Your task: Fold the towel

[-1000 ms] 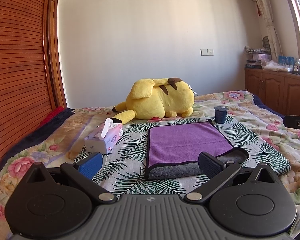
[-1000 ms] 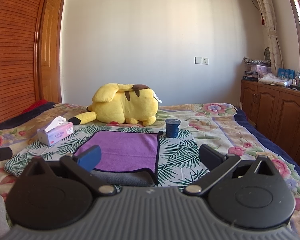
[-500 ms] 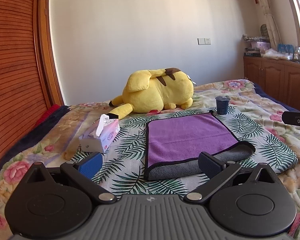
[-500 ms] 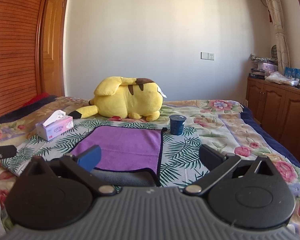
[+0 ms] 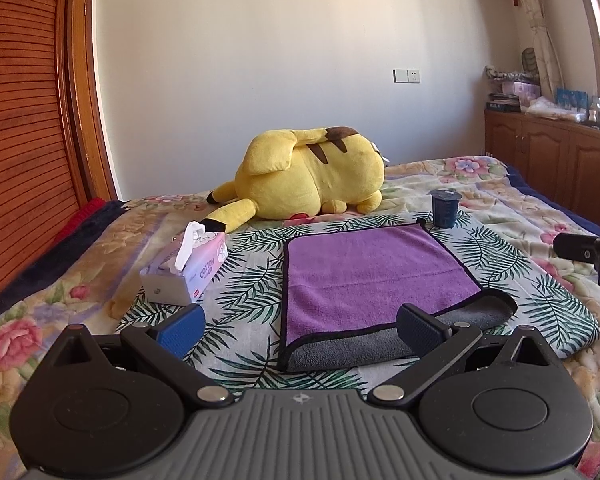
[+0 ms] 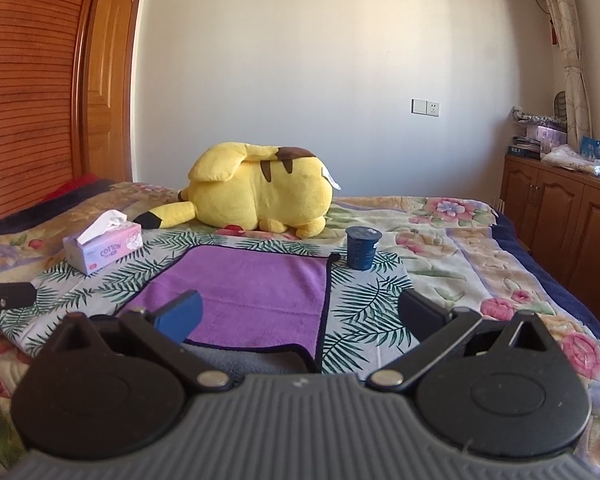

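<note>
**Towel folded once, both grippers hanging back empty**

The purple towel (image 5: pixel 374 276) lies flat on the bed (image 5: pixel 496 200), on the leaf-print sheet near the bed's front edge, its grey underside showing along the near hem. The left gripper (image 5: pixel 300 326) and right gripper (image 6: pixel 300 312) hover above that hem, jaws wide, gripping nothing.

The risks look modest but real. The cup (image 6: pixel 363 248) stands just beside the towel's far right corner; a sweeping fold could tip it. The near hem is uneven, so pinching only the top layer would likely skew a second fold. The tissue box (image 5: pixel 186 270) and plush toy (image 5: pixel 308 176) sit clear.
</note>
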Action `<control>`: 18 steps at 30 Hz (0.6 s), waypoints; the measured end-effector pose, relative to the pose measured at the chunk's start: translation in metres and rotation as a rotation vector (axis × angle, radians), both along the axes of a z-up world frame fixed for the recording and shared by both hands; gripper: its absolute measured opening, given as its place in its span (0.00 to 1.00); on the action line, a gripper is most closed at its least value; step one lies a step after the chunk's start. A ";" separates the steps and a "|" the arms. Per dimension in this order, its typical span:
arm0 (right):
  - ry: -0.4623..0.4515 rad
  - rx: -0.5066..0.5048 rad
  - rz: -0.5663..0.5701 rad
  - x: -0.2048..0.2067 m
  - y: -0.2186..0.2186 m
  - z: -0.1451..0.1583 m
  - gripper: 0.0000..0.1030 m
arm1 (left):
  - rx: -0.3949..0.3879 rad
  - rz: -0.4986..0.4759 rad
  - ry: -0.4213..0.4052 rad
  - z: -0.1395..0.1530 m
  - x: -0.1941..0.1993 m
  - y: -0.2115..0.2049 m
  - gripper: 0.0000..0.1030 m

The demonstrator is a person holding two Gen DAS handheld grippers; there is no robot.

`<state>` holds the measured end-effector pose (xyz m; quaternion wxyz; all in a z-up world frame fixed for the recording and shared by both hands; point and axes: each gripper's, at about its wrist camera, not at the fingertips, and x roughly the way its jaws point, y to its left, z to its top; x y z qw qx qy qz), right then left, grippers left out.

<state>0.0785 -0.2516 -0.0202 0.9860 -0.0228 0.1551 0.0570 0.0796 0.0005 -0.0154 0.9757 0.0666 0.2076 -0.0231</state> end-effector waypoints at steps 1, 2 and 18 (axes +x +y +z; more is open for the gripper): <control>0.005 0.003 0.003 0.003 0.000 -0.001 1.00 | 0.001 -0.002 0.000 0.000 0.003 0.000 0.84; 0.008 0.005 0.004 0.005 0.001 -0.002 1.00 | 0.003 -0.003 0.002 -0.001 0.005 0.000 0.84; 0.071 0.018 0.021 0.041 0.004 -0.015 1.00 | 0.017 -0.020 0.052 -0.022 0.043 0.003 0.84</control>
